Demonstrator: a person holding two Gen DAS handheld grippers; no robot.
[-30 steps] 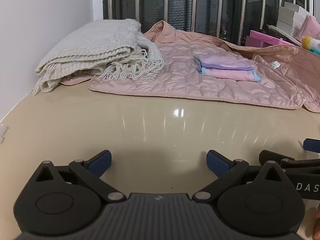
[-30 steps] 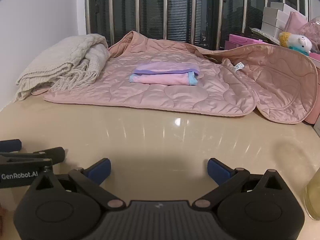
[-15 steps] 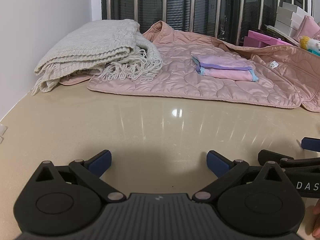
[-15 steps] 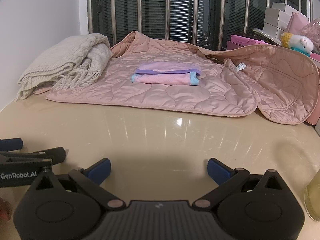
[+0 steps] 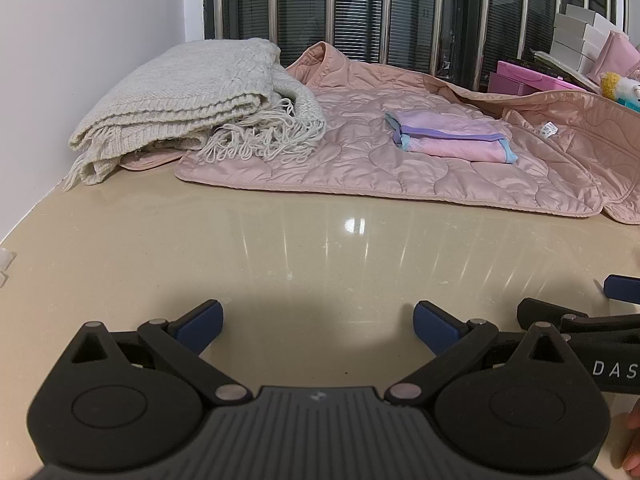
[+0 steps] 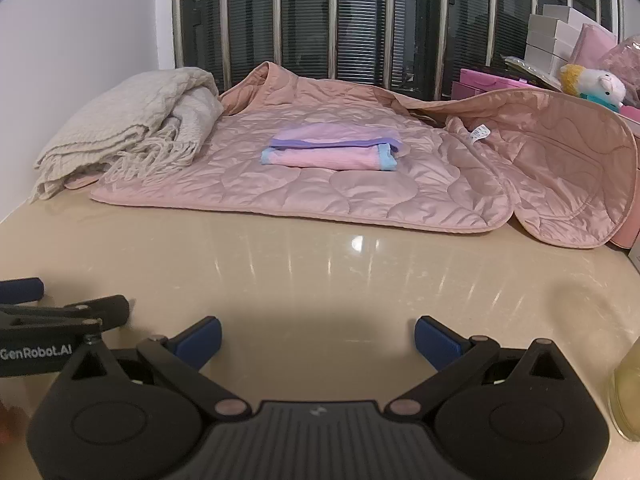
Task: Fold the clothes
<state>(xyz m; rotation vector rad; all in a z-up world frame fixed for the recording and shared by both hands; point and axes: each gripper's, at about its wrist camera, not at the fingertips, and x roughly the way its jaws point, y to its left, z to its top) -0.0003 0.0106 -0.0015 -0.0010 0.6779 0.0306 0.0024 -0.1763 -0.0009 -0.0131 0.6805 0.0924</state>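
Countertop (image 5: 320, 248) lies bare between both gaping tongs and jacket (image 6: 320, 184) hem.

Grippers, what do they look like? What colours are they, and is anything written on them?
Both are black plastic with a ribbed middle, round discs and silver pins. The left gripper and right gripper have blue-padded fingers. Seen from the side, the left one reads "GenRobot.AI" and the right one shows "DAS" in white.
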